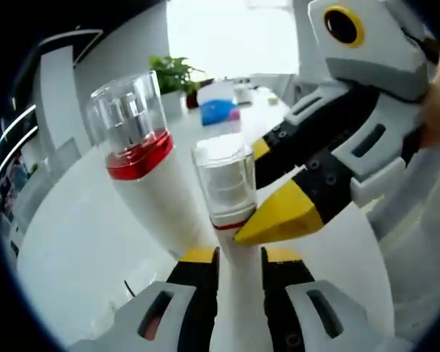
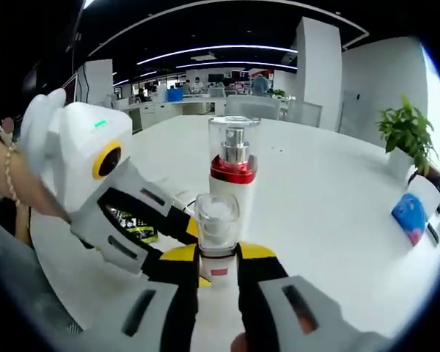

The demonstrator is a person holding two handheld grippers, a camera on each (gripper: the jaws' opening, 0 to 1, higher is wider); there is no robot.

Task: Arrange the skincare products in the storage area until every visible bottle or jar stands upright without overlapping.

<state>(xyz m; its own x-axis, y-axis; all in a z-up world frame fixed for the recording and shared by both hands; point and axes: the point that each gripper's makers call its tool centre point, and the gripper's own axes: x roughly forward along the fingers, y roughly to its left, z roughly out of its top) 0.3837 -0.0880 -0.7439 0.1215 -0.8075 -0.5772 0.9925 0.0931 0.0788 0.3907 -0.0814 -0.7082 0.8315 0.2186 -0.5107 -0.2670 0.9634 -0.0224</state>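
A small white bottle with a clear cap (image 1: pixel 224 183) stands between my left gripper's (image 1: pixel 240 257) yellow-tipped jaws, which press on its white body. My right gripper (image 1: pixel 255 189) reaches in from the right, its yellow fingertips (image 1: pixel 279 218) against the bottle just below the cap. In the right gripper view the same small bottle (image 2: pixel 218 220) sits between my right gripper's (image 2: pixel 218 257) jaws, with the left gripper's white body (image 2: pixel 81 158) at the left. A taller white bottle with a red collar and clear cap (image 1: pixel 136 136) (image 2: pixel 233 158) stands upright on the table just behind it.
A wide white table (image 2: pixel 330 213) stretches around both bottles. A potted plant (image 1: pixel 174 73) and a blue object (image 1: pixel 218 110) sit at its far edge. A dark printed packet (image 2: pixel 132 224) lies by the left gripper. A hand with a bracelet (image 2: pixel 11 172) holds that gripper.
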